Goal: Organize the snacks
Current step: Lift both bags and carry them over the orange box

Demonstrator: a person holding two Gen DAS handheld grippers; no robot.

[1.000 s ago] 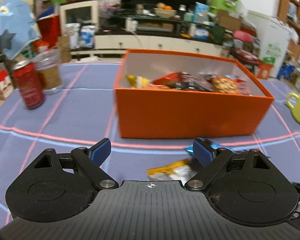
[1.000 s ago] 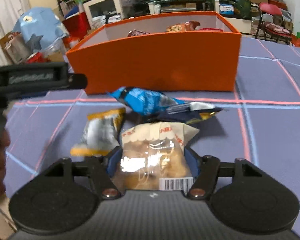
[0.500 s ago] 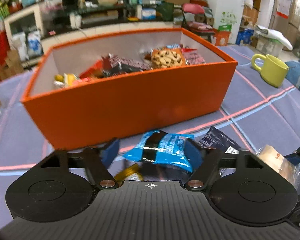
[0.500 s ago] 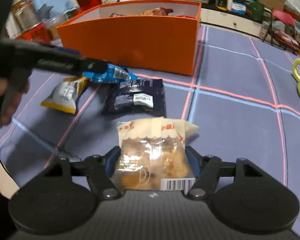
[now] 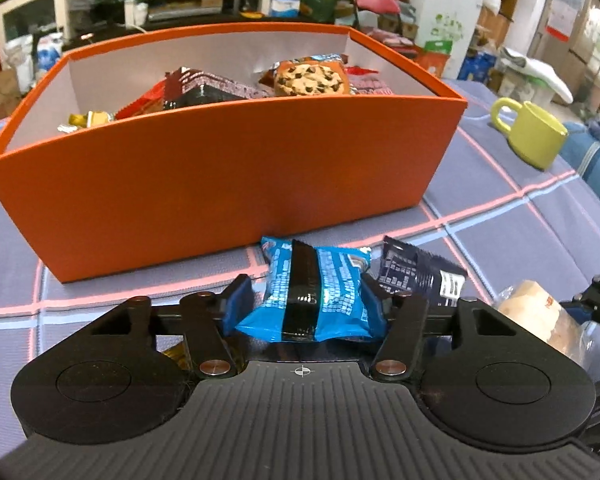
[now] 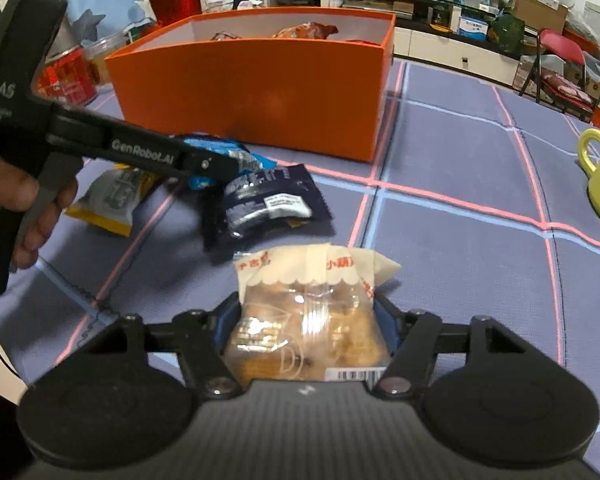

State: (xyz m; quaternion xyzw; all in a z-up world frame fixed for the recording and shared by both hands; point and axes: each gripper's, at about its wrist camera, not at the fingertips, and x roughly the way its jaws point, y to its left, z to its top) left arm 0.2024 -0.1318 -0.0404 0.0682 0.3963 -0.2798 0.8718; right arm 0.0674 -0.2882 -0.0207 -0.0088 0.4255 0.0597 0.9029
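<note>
Snacks: blue pack (image 5: 314,290) pinched in left gripper (image 5: 306,304), pastry (image 6: 306,328) clamped in right gripper (image 6: 306,332). Slippery wrappers, liable to slide out before reaching box (image 5: 220,184).

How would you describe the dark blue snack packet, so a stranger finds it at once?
Find the big orange box. On the cloth in front lies the dark blue packet, between a light blue packet and a clear one. Only it has a white label.

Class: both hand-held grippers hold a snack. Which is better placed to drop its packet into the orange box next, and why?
Probably left. The left hand-held gripper grips the blue packet just before the orange box; the right, with the clear packet, sits farther back.
</note>
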